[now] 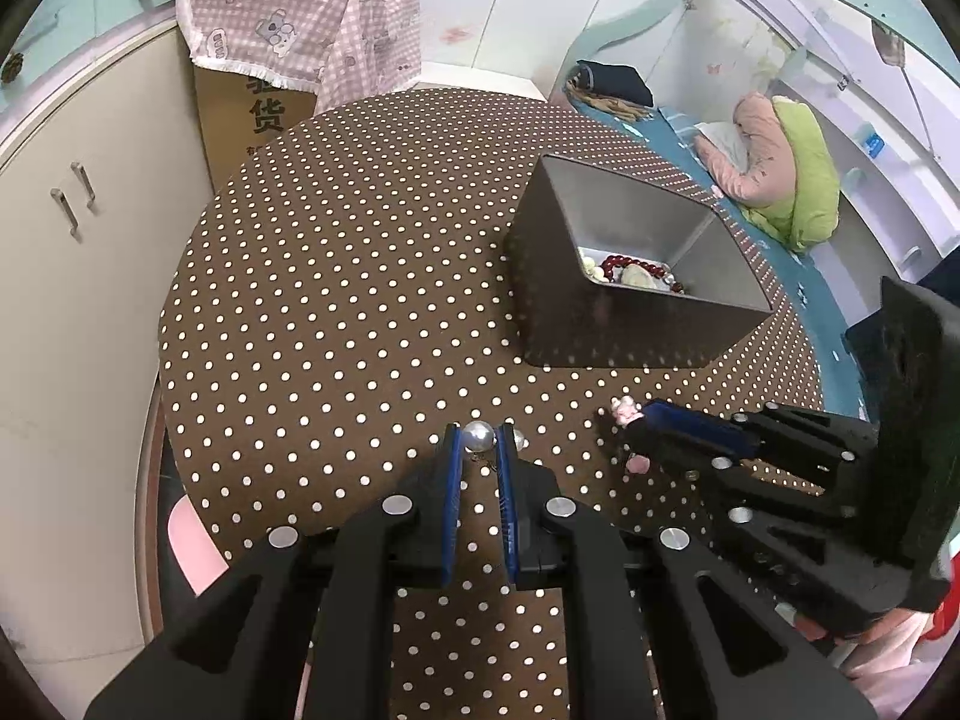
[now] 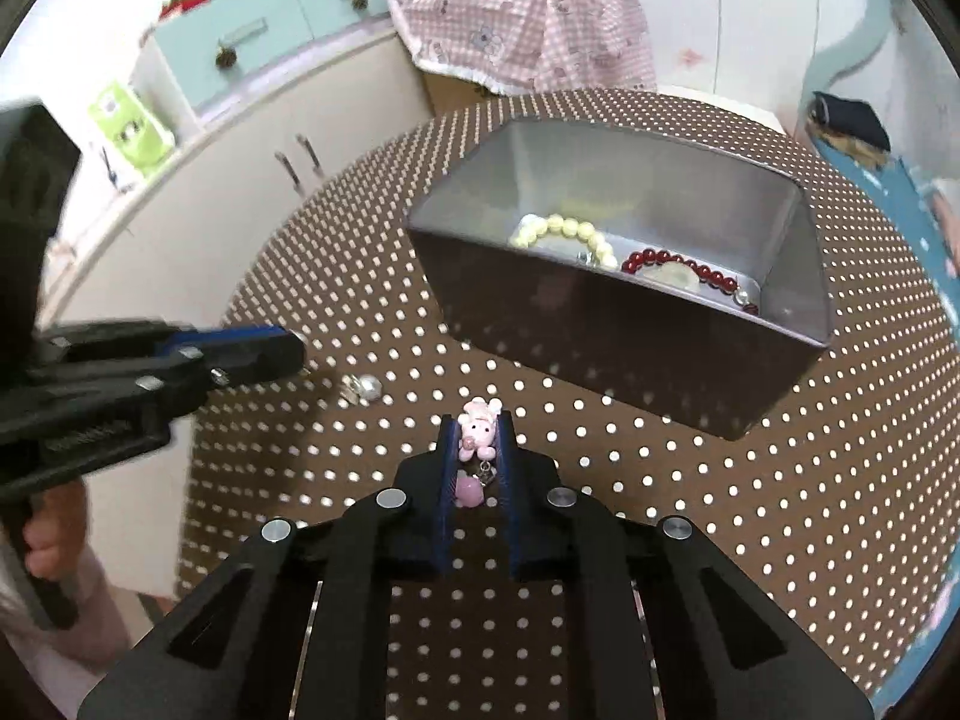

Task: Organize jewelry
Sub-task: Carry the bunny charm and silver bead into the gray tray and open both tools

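Observation:
My left gripper (image 1: 480,447) is shut on a silver bead earring (image 1: 479,437) that fills the narrow gap at its tips, with a short chain hanging below. A second small pearl piece (image 1: 519,439) (image 2: 363,389) lies on the dotted brown tablecloth (image 1: 336,312) beside those tips. Pressed between the pads of my right gripper (image 2: 477,435) is a pink pig charm (image 2: 478,427), and a pink bead (image 2: 468,491) dangles under it. An open dark metal box (image 1: 624,330) (image 2: 606,324) stands further back and holds a cream bead bracelet (image 2: 564,229) and a red bead bracelet (image 2: 678,264).
The round table's edge curves close on the left and right. Pale cabinets (image 1: 72,252) stand left of it. At the back stands a cardboard box under a pink checked cloth (image 1: 300,24). A blue bed with clothes (image 1: 780,180) lies to the right. A person's hand (image 2: 51,534) holds the left gripper's handle.

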A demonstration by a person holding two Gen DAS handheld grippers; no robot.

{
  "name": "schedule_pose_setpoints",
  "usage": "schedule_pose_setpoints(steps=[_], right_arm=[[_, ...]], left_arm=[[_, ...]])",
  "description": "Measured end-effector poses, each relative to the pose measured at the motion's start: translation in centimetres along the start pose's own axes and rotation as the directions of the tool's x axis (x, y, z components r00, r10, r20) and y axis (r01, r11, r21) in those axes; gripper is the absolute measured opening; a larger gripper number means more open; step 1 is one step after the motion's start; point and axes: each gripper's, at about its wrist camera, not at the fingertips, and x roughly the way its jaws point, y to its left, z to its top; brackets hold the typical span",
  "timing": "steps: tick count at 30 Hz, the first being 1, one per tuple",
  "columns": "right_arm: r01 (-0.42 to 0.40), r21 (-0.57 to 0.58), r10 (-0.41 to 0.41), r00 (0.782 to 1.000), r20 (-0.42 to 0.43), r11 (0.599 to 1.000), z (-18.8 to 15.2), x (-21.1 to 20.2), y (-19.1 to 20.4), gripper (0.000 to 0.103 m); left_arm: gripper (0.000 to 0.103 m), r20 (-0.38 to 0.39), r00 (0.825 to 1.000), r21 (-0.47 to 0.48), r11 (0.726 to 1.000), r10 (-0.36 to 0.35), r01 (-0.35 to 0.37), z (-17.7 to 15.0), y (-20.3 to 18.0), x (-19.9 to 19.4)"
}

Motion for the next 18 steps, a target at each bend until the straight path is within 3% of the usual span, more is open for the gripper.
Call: schedule_pose_setpoints(steps=[10,18], right_arm=[[0.014,0.049,-0.022,0.986,0.163,0.999,2.2,-6.7,-3.4,0.013],[0.056,0.085,-0.075,0.969,0.234,0.995,4.6,-8.9,-6.4,0.013]], left_arm=[[0.010,0.065,0.998,0.052,0.999,-0.015,0.011,2.3,-1.8,-1.3],[0.010,0.139,0.988,0.091,0.995,-0.060,0.047,5.3,-4.1,-2.6]])
